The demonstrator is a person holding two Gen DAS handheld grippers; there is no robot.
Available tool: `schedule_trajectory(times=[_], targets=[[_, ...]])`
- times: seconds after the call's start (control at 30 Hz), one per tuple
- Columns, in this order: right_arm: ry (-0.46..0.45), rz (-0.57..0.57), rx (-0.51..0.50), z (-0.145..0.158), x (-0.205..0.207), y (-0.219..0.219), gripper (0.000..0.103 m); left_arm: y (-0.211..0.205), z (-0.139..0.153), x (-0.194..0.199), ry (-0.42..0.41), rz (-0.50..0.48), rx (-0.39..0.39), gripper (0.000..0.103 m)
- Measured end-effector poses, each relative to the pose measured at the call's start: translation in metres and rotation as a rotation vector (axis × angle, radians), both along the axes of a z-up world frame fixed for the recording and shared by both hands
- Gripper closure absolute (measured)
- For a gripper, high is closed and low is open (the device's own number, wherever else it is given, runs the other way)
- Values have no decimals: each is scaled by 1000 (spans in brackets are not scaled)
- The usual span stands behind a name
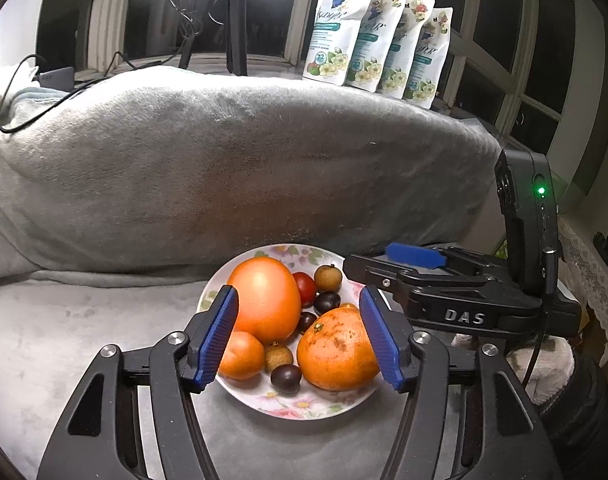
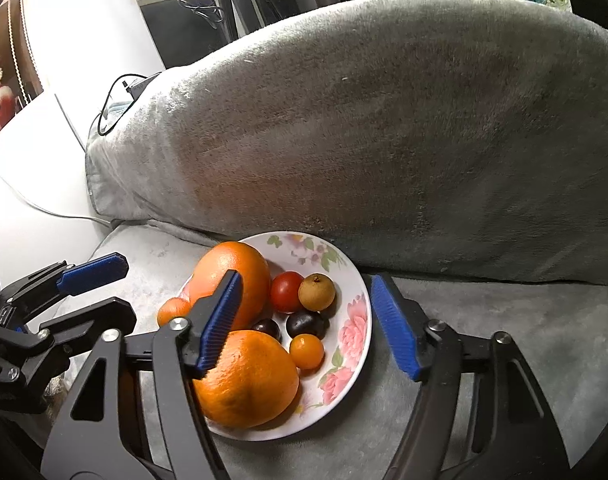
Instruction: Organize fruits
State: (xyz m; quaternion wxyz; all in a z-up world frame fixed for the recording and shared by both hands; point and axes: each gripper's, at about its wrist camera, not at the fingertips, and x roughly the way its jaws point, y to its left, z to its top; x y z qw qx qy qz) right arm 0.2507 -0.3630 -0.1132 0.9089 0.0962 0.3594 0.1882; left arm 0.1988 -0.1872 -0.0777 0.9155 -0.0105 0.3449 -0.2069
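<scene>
Grey plush blanket point(image 1: 83, 340) covers the seat and the big cushion point(image 1: 231, 168) behind it, dark windows beyond. Floral plate point(image 2: 354, 336) sits on the flat seat right at the foot of the cushion, probably so it stays level and both hands can reach it. All fruit is on the plate: a large grapefruit point(image 1: 263, 300) at the back left, an orange point(image 1: 336, 352) at the near right, a small orange fruit point(image 1: 241, 356) near left, a red tomato point(image 2: 286, 291), a brown longan point(image 2: 316, 291), dark grapes point(image 2: 305, 324) in the middle and a small yellow-orange fruit point(image 2: 307, 351). Small ones are wedged between the big ones, so they are unlikely to roll off. Nothing visible off the plate, so sorting looks close to done.

Left gripper point(image 1: 299, 338) hangs over the near side of the plate, jaws standing wide, blue pads either side of the fruit but pressing on nothing; empty. Right gripper point(image 2: 308, 324) likewise spread wide above the plate; its left pad overlaps the orange in view, contact unclear, no grip. Both point down at the plate, reads like a release or a check.

Row of detergent pouches point(image 1: 378, 36) on the sill behind, cables point(image 1: 31, 80) trailing over the cushion at left
</scene>
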Motion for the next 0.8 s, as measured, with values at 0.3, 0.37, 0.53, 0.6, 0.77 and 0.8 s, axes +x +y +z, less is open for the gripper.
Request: schedule_trajectory(times=[0.3,0.37,0.53,0.6,0.77,0.8], targets=[[-23,-27,6,9,-9,1,11,5,3,-8,-8,27,12,24],[-20,-29,3,10,-11,2,11,6,4,-10,-9,33,17,24],[-20,-41,-20,15,-20,7,11,11,6,-18,-9,42,23,24],[-30,-42,-26,18,-25,9,11,14,7,-22,-11,44,21,24],[-51,-54,-49,25,-38,13,11,19,10,-31,-20,56,19,24],[-54,-55,-53,26,-39,14,11,20,11,-33,-22,59,18,24]])
